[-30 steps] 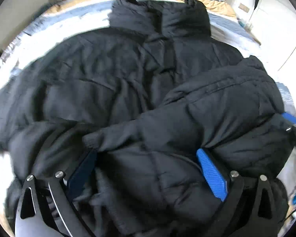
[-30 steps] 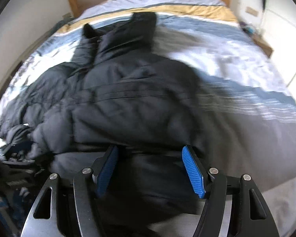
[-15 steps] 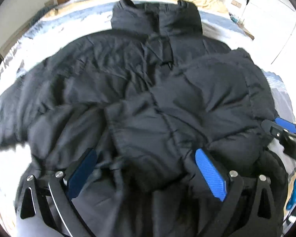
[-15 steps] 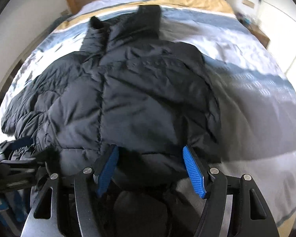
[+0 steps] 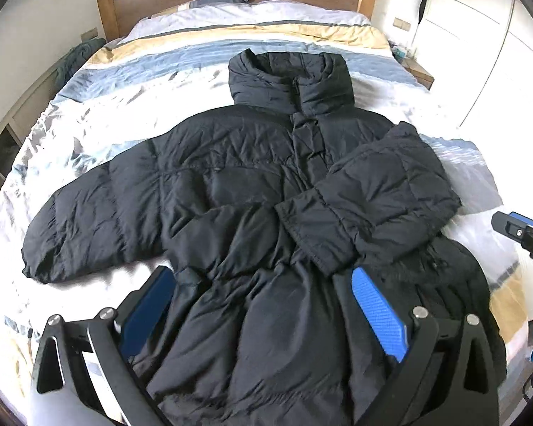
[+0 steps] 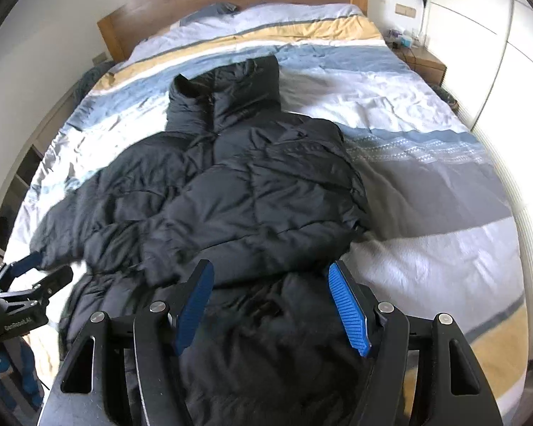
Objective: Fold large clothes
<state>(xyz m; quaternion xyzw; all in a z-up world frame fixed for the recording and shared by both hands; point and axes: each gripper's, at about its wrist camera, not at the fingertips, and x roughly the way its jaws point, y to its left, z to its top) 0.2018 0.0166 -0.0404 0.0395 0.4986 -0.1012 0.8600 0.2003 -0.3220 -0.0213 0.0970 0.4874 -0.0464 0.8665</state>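
We see a black puffer jacket (image 5: pixel 252 191) lying face up on a striped bed (image 5: pixel 117 106), one sleeve (image 5: pixel 373 206) already folded across its chest. We should take the outstretched sleeve (image 5: pixel 89 220) next, gripping near the cuff. Both the left gripper (image 5: pixel 263 319) and the right gripper (image 6: pixel 270 305) hover above the hem, angled steeply down, fingers apart, holding nothing.
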